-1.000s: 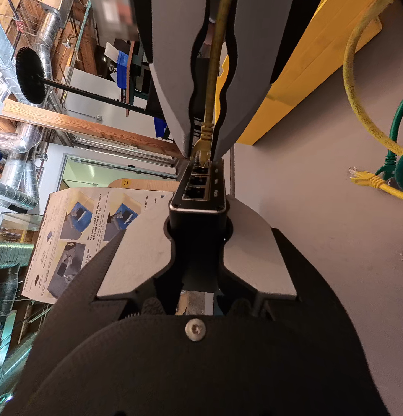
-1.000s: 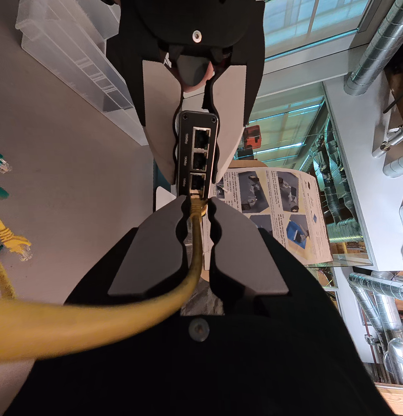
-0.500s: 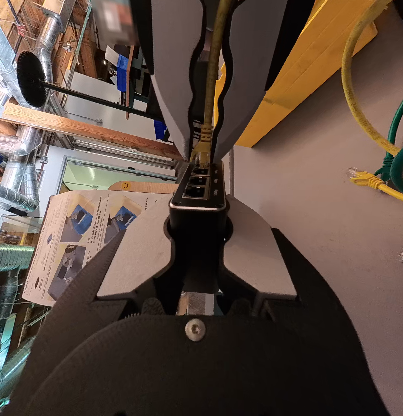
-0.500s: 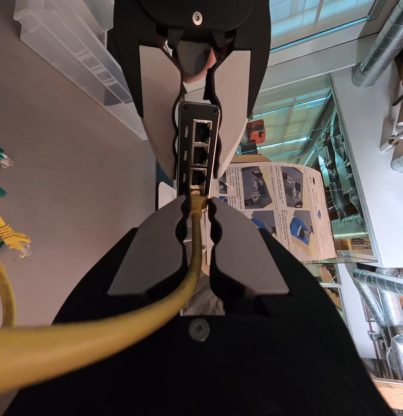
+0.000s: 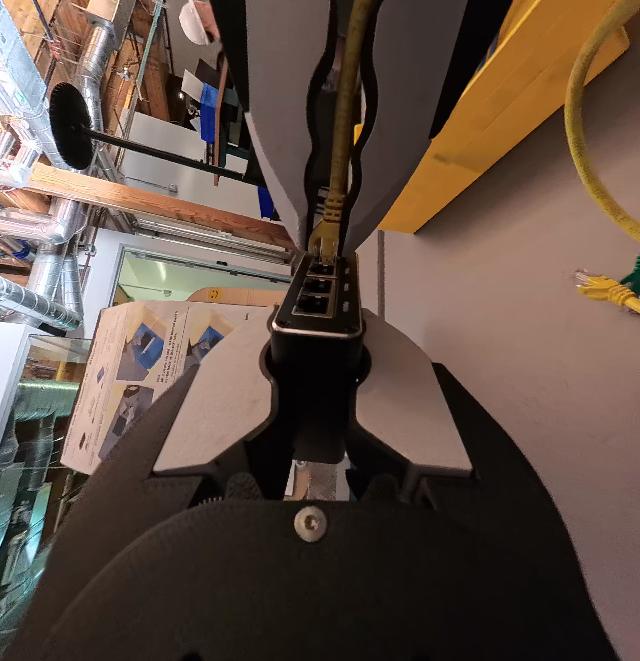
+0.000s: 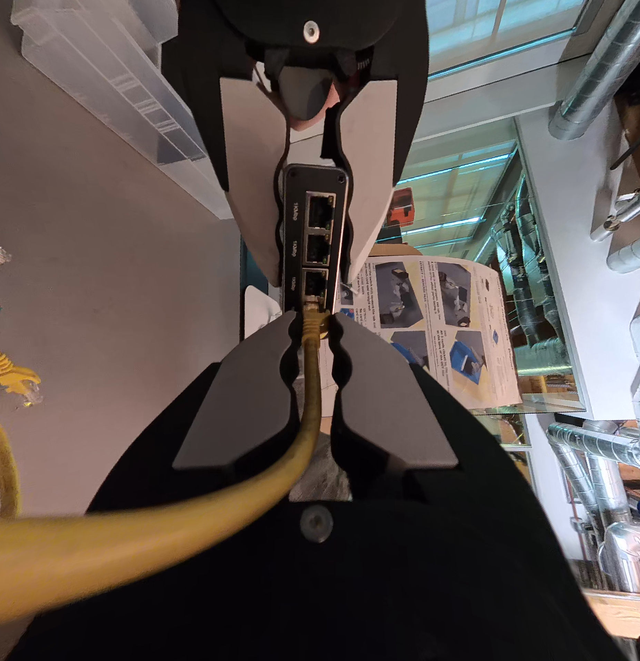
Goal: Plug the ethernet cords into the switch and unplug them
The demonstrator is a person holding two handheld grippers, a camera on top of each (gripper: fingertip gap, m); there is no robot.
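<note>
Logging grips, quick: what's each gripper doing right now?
Left gripper: closed on the black switch.
Right gripper: closed on the yellow ethernet cord at its plug.

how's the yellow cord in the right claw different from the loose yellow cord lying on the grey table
The dull mustard-yellow ethernet cord runs between the right claw's fingers, its plug at the black three-port switch's nearest port; the brighter yellow ethernet cord lies untouched on the grey table. The held plug's tip is hidden at the port; the loose one's clear tip is bare. Both have ribbed boots.
</note>
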